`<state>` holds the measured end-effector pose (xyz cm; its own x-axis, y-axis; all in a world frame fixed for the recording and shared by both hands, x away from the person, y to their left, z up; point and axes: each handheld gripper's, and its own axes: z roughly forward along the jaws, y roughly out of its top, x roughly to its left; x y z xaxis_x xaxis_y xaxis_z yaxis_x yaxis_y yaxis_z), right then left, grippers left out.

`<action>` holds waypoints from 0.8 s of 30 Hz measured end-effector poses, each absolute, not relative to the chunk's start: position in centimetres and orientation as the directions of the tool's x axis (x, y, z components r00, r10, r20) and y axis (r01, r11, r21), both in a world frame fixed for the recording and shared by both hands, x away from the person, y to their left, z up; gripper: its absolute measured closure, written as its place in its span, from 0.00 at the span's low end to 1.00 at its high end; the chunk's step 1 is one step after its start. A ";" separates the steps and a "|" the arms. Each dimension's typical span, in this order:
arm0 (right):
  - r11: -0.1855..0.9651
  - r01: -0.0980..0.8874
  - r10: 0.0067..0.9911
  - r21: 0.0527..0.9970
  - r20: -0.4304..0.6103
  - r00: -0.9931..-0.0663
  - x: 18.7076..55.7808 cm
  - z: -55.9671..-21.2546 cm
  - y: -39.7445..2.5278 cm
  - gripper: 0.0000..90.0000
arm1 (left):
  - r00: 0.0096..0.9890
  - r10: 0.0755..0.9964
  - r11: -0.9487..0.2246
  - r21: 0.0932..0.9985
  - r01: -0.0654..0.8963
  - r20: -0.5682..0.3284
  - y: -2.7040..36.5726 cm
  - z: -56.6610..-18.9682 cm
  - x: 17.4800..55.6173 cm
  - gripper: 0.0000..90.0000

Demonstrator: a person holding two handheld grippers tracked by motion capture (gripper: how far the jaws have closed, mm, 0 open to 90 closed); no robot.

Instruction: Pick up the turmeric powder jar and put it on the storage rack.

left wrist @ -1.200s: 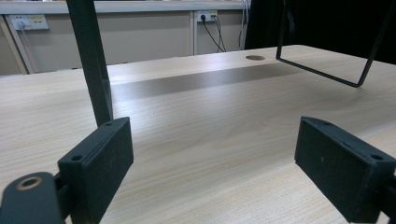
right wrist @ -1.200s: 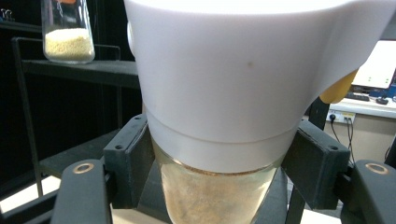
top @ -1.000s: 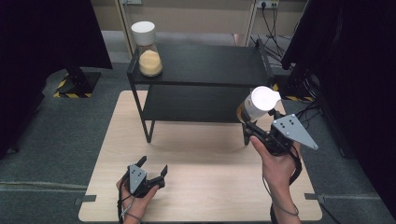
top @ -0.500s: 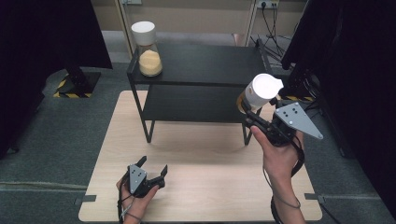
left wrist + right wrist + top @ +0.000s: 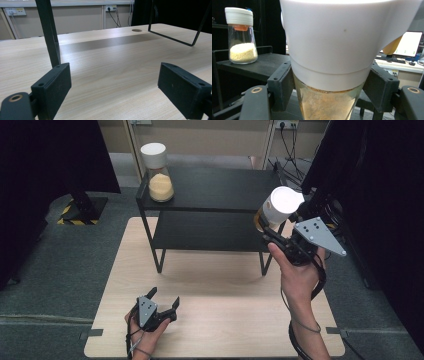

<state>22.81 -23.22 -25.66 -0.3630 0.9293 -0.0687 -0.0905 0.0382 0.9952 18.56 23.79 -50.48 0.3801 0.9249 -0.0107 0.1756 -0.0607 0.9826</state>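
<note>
While a person's right hand [image 5: 295, 275] lifts it beside the right end of the black two-tier metal shelf [image 5: 210, 190], a clear glass jar with a broad white cap and pale brownish grains inside [image 5: 276, 210] sits clamped in the right gripper [image 5: 267, 231], whose black pads [image 5: 281, 85] press the glass just under the cap. The jar hangs in the air, off the shelf, at about the height of its top tier, tilted slightly toward the camera in the high view. Glass of this kind is likely stiff, smooth and breakable, and the narrowing body could slide in a loose squeeze; the band below the cap, where the cap's lip can stop a slip, looks the safest place to hold. The filling appears modest, so the weight is probably moderate. A matching white-capped glass jar of yellowish grains [image 5: 159, 175] stands upright on the top tier's left rear corner. The left gripper [image 5: 165, 302] rests on the light wooden table [image 5: 225, 330], jaws spread wide with nothing between them.
</note>
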 end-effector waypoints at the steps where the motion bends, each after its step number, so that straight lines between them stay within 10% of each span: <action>1: 0.039 -0.090 0.930 0.995 -0.069 -0.362 22.9 -25.5 -23.2 0.34 | 0.380 0.925 -0.060 0.983 0.175 -0.011 23.8 -50.5 18.6 0.13; 24: 0.043 -0.057 0.947 0.997 -0.059 -0.315 27.1 -21.9 -22.3 0.34 | 0.382 0.924 -0.062 0.983 0.174 -0.010 23.8 -50.5 18.6 0.13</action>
